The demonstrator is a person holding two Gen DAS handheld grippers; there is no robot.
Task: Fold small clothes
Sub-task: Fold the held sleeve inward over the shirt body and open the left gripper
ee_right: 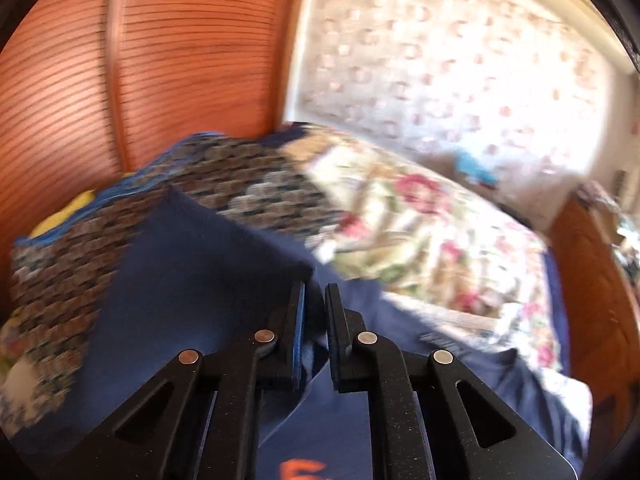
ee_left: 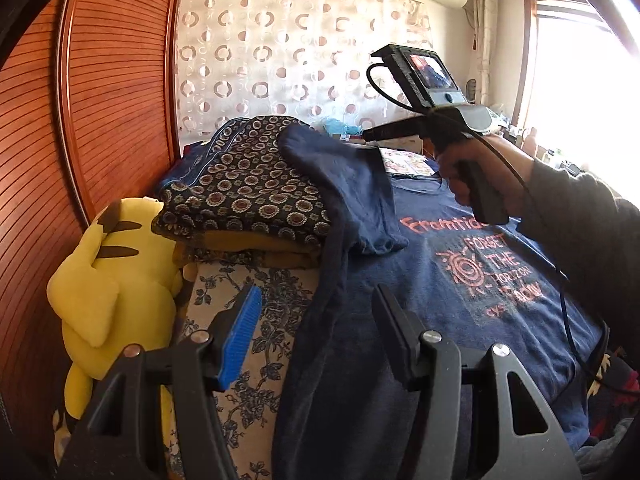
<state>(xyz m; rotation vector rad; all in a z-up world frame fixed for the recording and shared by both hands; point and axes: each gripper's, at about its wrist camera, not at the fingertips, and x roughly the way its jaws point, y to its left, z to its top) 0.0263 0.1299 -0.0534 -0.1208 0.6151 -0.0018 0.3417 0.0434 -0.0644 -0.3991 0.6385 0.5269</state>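
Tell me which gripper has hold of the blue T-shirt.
The right gripper: its jaws are shut on the raised sleeve of the T-shirt. The left gripper stands open with nothing pinched; the shirt only lies beneath it.

The navy T-shirt (ee_left: pixel 460 280) is soft, matt knit cloth with a slightly cracked coral print. At far left, the wardrobe door (ee_left: pixel 116 80) is reddish wood, ribbed and faintly glossy. The yellow plush toy (ee_left: pixel 108 280) at near left looks fuzzy. The folded blanket (ee_left: pixel 248 184) is matt woven cloth. The left gripper (ee_left: pixel 316 320) is matt, grainy black plastic with shiny metal pins and a ridged blue rubbery pad.
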